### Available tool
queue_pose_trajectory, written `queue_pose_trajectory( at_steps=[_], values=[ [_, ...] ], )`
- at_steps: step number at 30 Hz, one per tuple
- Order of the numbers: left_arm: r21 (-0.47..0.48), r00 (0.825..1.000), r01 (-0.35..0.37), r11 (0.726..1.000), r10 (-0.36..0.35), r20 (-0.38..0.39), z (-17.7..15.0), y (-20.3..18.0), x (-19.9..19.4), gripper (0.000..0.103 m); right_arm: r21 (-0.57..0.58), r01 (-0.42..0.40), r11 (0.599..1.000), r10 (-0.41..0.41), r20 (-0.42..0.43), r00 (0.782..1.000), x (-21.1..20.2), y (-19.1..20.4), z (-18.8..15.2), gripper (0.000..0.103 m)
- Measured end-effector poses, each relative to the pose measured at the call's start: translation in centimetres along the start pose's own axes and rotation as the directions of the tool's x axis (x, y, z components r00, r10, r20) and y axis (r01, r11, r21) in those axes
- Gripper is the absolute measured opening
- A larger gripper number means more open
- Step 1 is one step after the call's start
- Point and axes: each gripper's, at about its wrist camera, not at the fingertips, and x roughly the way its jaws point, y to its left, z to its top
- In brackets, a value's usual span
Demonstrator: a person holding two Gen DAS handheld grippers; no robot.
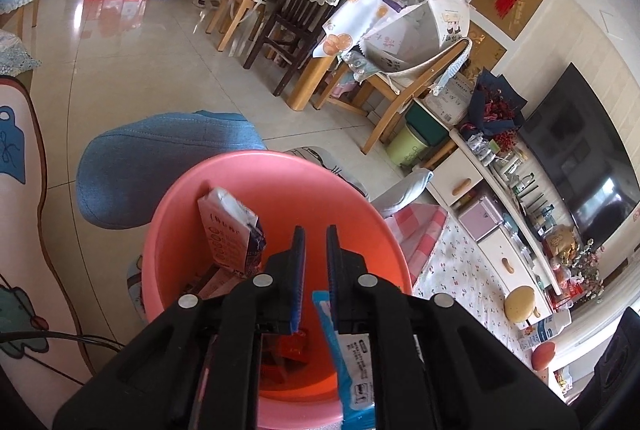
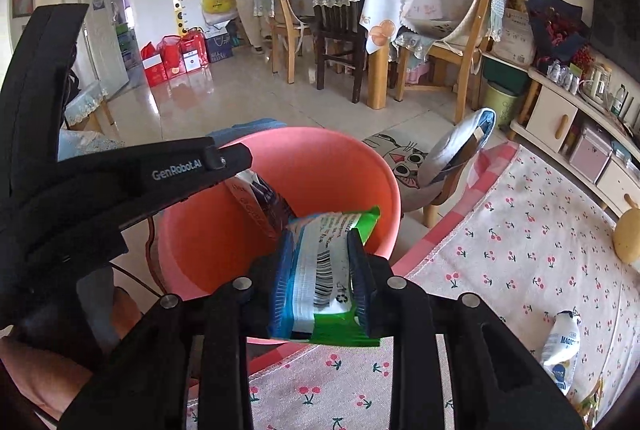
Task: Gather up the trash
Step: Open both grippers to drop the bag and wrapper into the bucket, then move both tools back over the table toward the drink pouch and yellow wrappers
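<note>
A pink plastic basin point(image 1: 180, 230) stands on the floor with trash inside: a white and orange carton point(image 1: 228, 230) leaning on its wall, and red wrappers point(image 1: 292, 348) at the bottom. My left gripper point(image 1: 315, 242) hangs over it, jaws slightly apart. A blue and white wrapper point(image 1: 352, 354) hangs loose between them against the right finger. In the right wrist view my right gripper point(image 2: 322, 270) is shut on a green, white and blue packet point(image 2: 320, 270) over the near rim of the basin point(image 2: 208, 238). The left gripper's black housing point(image 2: 172, 174) crosses the basin's far left side.
A white milk pouch point(image 2: 562, 346) and a yellow round object point(image 2: 628, 238) lie on the cherry-print mat point(image 2: 520, 250). A blue cushion point(image 1: 160, 166) sits behind the basin, a small chair point(image 2: 452, 166) to its right. Dining chairs, a table and a person stand at the back.
</note>
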Motion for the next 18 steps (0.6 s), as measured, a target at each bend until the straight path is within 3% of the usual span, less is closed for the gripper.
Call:
queue_pose_trajectory(
  at_steps=[7, 12, 18],
  values=[
    [0.008, 0.999, -0.029, 1.0, 0.029, 0.019, 0.1, -0.6, 0.0, 0.061, 0.052, 0.051, 0.997, -0.053, 0.035, 0.998, -1.5, -1.6, -0.9, 0.072],
    [0.06, 0.999, -0.036, 0.998, 0.033, 0.043, -0.1, -1.7, -0.2, 0.072, 0.115, 0.094, 0.989, -0.099, 0.04, 0.994, -3.0, -3.4, -1.9, 0.083],
    [0.141, 0.999, -0.015, 0.99, 0.008, 0.049, -0.8, -3.5, -0.4, 0.083, 0.176, 0.133, 0.975, -0.142, 0.04, 0.989, -5.3, -5.6, -3.5, 0.088]
  ],
)
